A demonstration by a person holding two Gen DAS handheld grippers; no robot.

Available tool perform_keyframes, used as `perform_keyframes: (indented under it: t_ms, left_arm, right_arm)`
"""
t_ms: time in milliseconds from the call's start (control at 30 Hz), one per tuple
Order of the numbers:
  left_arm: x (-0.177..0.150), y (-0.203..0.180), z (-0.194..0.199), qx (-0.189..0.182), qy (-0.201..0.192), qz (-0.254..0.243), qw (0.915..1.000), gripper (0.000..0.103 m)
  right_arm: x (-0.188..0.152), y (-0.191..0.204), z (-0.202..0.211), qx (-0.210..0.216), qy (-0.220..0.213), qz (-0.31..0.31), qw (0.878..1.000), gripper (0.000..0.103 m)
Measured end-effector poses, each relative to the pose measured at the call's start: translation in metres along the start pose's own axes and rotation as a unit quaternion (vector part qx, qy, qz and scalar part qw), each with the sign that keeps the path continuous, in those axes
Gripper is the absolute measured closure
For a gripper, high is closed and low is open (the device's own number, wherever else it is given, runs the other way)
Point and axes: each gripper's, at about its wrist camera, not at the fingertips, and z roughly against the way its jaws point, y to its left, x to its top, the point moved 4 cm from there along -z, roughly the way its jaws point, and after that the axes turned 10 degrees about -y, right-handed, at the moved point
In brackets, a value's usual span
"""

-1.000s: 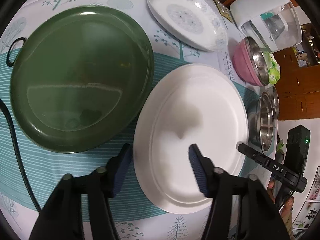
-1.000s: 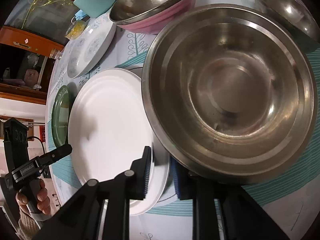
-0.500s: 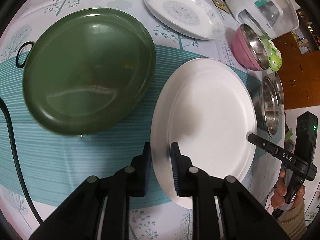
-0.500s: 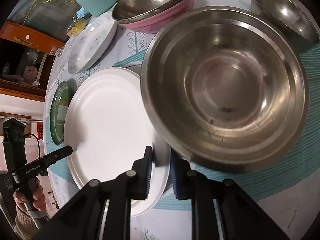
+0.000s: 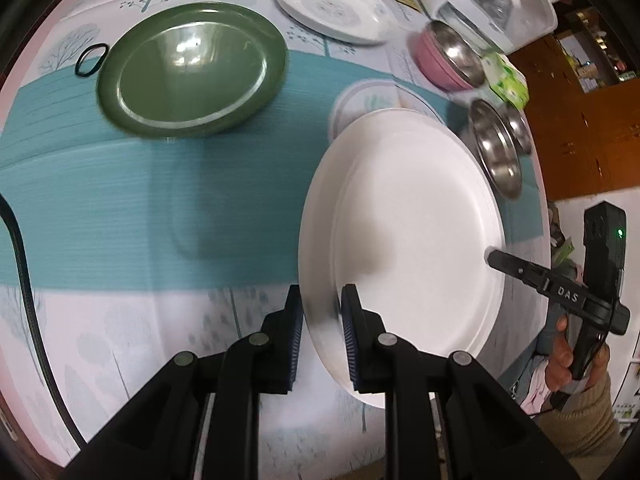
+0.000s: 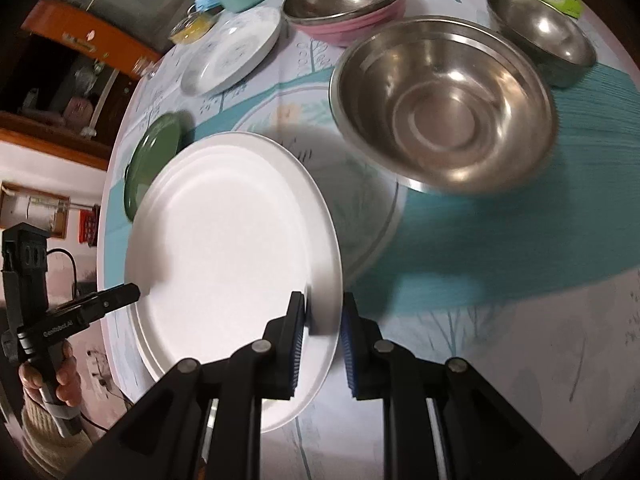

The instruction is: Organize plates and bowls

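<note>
Round table [image 5: 120,340] under a pale tree-print cloth with a teal striped mat [image 5: 120,208] across the middle; brown wooden cabinets [image 5: 580,120] off to the right of the left tongs, an orange-brown sideboard [image 6: 92,28] far left of the right pair. White plate [image 5: 404,240] is off the cloth, tilted, carried between both tongs — left gripper [image 5: 322,332] clamped on its near-left rim, one pad above and one below; right gripper [image 6: 323,332] clenched the same way on the opposite rim, near-right in its own view. Both jaws nearly closed, only the rim thickness between the pads. In each view the other gripper's tip touches the plate's far edge, a hand [image 5: 560,356] wrapped round its handle. Ahead-left of the left tongs: green plate [image 5: 192,72] flat on the mat, a black ring [image 5: 91,60] just beside it. Further ahead, floral plate [image 5: 332,8], then pink bowl [image 5: 444,60] with a steel liner. Ahead-right of the right tongs: large steel bowl [image 6: 444,100] — blurred, can't tell if it sits flat — with a smaller steel bowl [image 6: 544,36] beyond it. A patterned plate [image 6: 360,184] looks to lie under the lifted one, mostly hidden.
</note>
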Motion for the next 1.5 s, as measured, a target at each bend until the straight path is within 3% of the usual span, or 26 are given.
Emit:
perform_keyframes:
  t_ms: [300,433,933,1033,1100,1233,1400,1500]
  left_arm:
    - [-0.074,-0.010,0.011,0.009,0.009,-0.025,0.9996,0.086]
    - [-0.098,-0.003,0.005,0.017,0.021,-0.009,0.9996,0.086]
    - [-0.131,0.019,-0.023,0.046,0.036,0.025,0.9980,0.080]
    - [-0.132,0.020,-0.021,0.040,0.031,0.028,0.9983,0.070]
    - [-0.130,0.018,-0.021,0.038,0.027,0.032,0.9984,0.056]
    - [-0.121,0.011,-0.024,0.040,0.017,0.035,0.9984,0.051]
    - [-0.116,0.012,-0.016,0.043,-0.001,0.047,0.9980,0.030]
    - [-0.113,0.016,-0.009,0.037,-0.010,0.053,0.9978,0.029]
  right_arm:
    - [-0.062,-0.003,0.020,-0.011,0.002,0.025,1.000,0.085]
    - [-0.085,-0.002,0.017,-0.028,0.006,0.041,0.999,0.085]
    - [-0.115,-0.007,-0.012,-0.048,0.036,0.051,0.997,0.084]
    - [-0.114,-0.003,-0.014,-0.052,0.039,0.058,0.996,0.081]
    - [-0.115,-0.001,-0.015,-0.057,0.040,0.070,0.995,0.080]
    - [-0.118,0.005,-0.017,-0.062,0.046,0.089,0.993,0.072]
    - [-0.120,0.009,-0.019,-0.065,0.052,0.094,0.992,0.071]
    - [-0.120,0.010,-0.018,-0.069,0.050,0.093,0.992,0.070]
